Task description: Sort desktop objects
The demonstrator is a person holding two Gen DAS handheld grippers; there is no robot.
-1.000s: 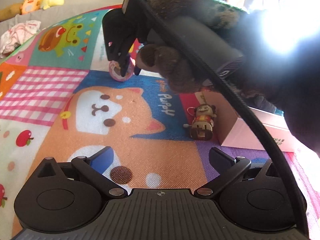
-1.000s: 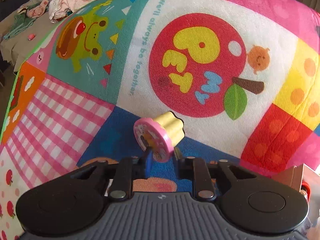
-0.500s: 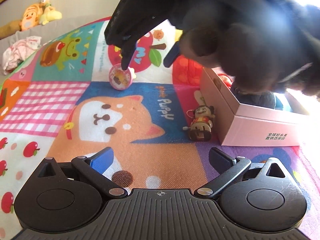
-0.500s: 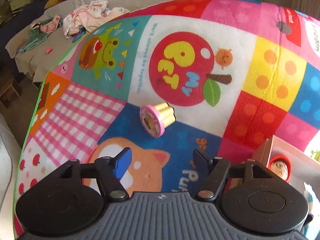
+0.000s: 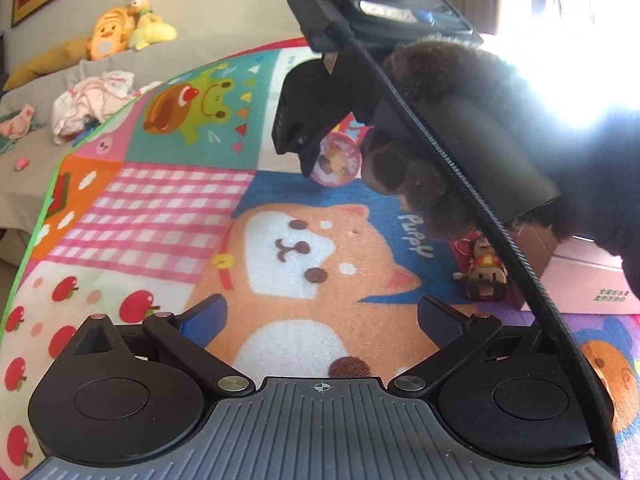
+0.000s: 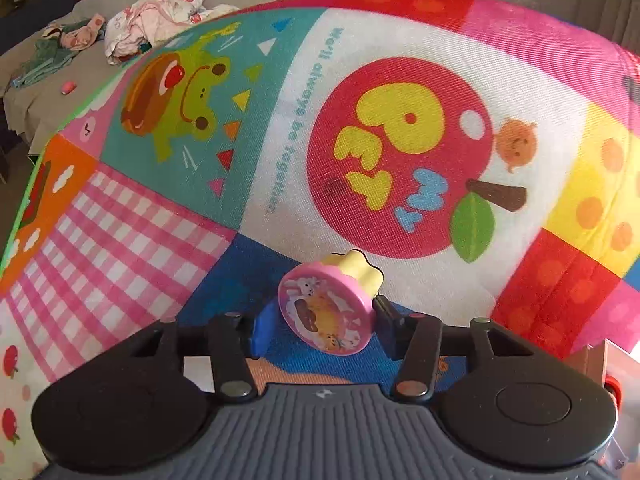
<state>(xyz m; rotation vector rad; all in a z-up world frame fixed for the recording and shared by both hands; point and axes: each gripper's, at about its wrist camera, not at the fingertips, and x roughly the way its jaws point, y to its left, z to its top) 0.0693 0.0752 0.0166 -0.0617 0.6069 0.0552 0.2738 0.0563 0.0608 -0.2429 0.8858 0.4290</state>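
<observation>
A pink round stamp toy point(image 6: 326, 312) with a yellow fluted handle lies on its side on the colourful play mat point(image 6: 400, 40). My right gripper point(image 6: 320, 328) has its jaws closed on the pink disc, one pad on each side. The stamp also shows in the left wrist view point(image 5: 336, 160), between the right gripper's fingers. My left gripper point(image 5: 320, 316) is open and empty, low over the orange dog picture. A small wind-up monkey toy point(image 5: 486, 272) stands beside a pink box point(image 5: 592, 288).
The mat's green left edge point(image 5: 32, 216) borders a grey surface with crumpled clothes point(image 5: 92, 100) and plush toys point(image 5: 128, 28). The gloved right hand and its cable point(image 5: 480, 208) cross the left wrist view. The pink box corner shows at the right wrist view's edge point(image 6: 600, 360).
My right gripper dropped back to the stamp and closed its jaws around it; half a second ago it was open and farther back. The left gripper stayed open, nearly still.
</observation>
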